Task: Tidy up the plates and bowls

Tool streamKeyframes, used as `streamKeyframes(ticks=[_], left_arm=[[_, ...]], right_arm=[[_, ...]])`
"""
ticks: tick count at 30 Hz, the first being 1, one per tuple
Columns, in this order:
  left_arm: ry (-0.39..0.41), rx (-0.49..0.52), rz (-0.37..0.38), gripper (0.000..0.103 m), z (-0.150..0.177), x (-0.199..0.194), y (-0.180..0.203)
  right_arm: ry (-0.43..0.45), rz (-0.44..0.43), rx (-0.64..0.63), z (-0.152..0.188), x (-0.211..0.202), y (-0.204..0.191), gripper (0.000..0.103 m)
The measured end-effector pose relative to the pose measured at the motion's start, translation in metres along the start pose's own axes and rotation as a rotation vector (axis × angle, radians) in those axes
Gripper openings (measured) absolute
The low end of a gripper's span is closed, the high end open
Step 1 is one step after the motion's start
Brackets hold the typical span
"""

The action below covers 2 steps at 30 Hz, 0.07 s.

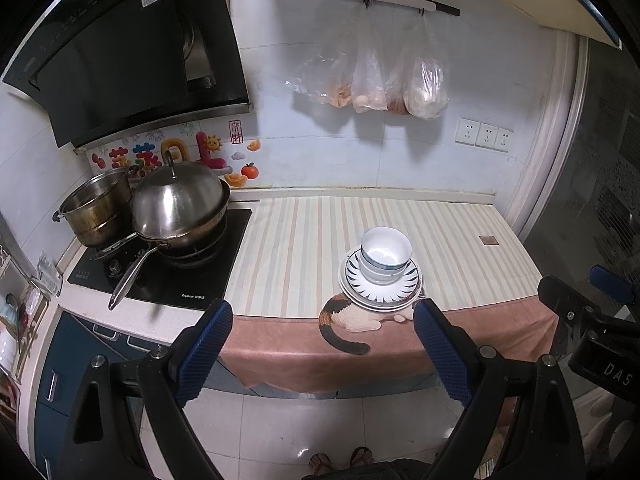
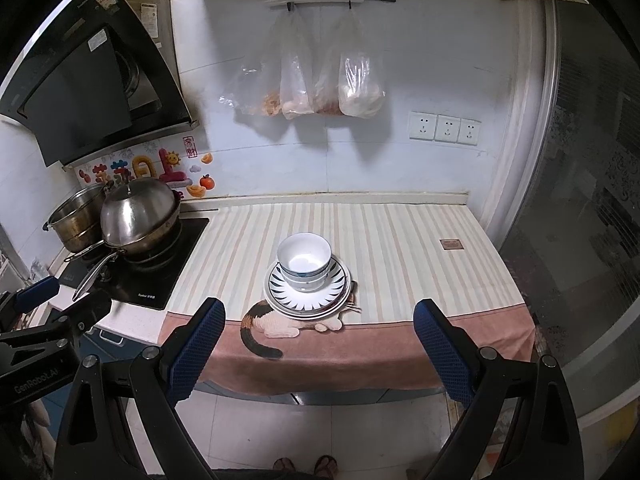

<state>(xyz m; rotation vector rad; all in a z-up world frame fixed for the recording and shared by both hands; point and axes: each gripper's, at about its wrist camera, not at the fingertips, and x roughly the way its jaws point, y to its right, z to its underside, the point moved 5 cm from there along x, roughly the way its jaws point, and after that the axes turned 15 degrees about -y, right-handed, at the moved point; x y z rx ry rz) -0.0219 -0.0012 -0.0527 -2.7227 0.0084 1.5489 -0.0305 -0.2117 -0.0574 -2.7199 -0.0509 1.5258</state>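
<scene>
Nested bowls (image 2: pixel 305 261) sit on stacked plates (image 2: pixel 307 294) at frame centre on the striped surface (image 2: pixel 400 264), suggesting the organizing is essentially done; left claw (image 1: pixel 323 354) and right claw (image 2: pixel 319 350) hang open, empty, short of the stack.

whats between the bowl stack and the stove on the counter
Nothing: only bare striped cloth lies between the bowls and the stove, clearest in the right wrist view.

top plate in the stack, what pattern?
White top plate with dark radiating rim strokes, under the bowls. Right wrist view shows it best.
</scene>
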Motion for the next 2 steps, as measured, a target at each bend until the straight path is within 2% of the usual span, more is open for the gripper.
streamKeyframes(ticks=[2], left_arm=[[0.002, 0.002, 0.001, 0.093, -0.0016, 0.0000, -0.0014]], right_arm=[[-0.002, -0.001, -0.004, -0.0012, 0.0008, -0.0018, 0.097]])
